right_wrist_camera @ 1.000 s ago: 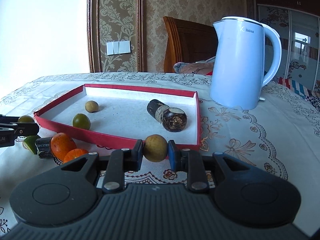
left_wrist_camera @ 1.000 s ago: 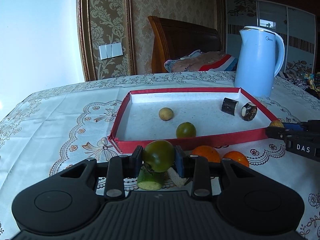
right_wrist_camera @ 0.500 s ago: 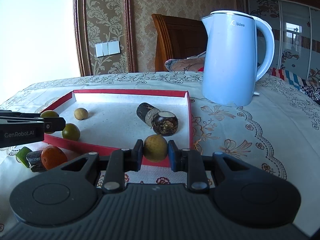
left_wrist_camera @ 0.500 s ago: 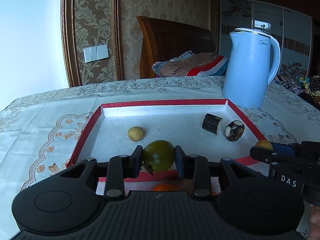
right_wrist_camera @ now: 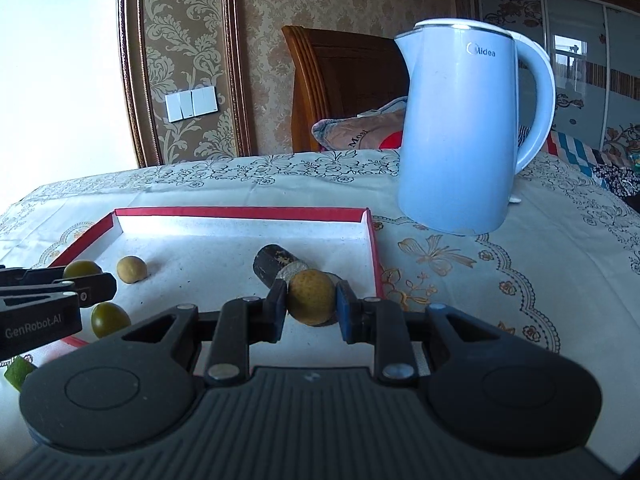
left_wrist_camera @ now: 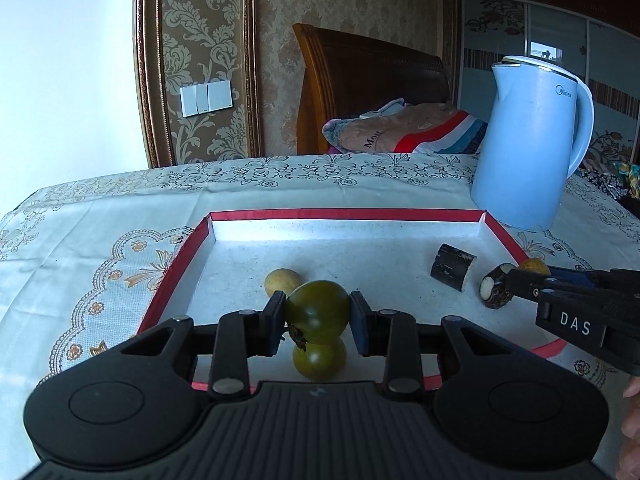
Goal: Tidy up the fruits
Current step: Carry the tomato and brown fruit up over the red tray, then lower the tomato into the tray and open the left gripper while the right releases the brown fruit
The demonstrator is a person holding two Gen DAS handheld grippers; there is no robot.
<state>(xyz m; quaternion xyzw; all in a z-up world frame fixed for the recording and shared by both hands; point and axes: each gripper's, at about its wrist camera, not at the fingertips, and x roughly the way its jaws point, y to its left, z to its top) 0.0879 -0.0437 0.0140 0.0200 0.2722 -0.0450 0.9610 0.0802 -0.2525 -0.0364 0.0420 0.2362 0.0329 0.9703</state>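
The left claw (left_wrist_camera: pixel 318 320) was clamped on a round dark-green fruit (left_wrist_camera: pixel 317 311), which was held above the near part of a shallow red-rimmed tray with a white floor (left_wrist_camera: pixel 182 254). Directly below it, a second green fruit (left_wrist_camera: pixel 319 359) was seen lying on the tray floor, and a small pale-yellow round fruit (left_wrist_camera: pixel 282 281) lay just beyond the left finger.

The right claw (right_wrist_camera: pixel 311 306) was closed on a tan, rough-skinned round fruit (right_wrist_camera: pixel 311 297), held over the tray's right part, in front of a dark cylindrical stem piece (right_wrist_camera: pixel 276 265). A second dark piece with a pale cut face (left_wrist_camera: pixel 495 290) was partly hidden behind the right claw in the left wrist view.

A slice of green fruit (right_wrist_camera: pixel 17 372) was seen on the cloth outside the tray's near left corner.

The tabletop (left_wrist_camera: pixel 100 240) was covered with a cream cloth printed with floral and scalloped patterns. A pale-blue electric kettle (right_wrist_camera: pixel 464 128) stood on it, just beyond the tray's far right corner.

Behind the tabletop, a dark wooden headboard (left_wrist_camera: pixel 372 76), a folded striped blanket (left_wrist_camera: pixel 408 128), damask wallpaper with a white switch panel (left_wrist_camera: pixel 206 98), and patterned sliding wardrobe doors (left_wrist_camera: pixel 560 40) were visible.
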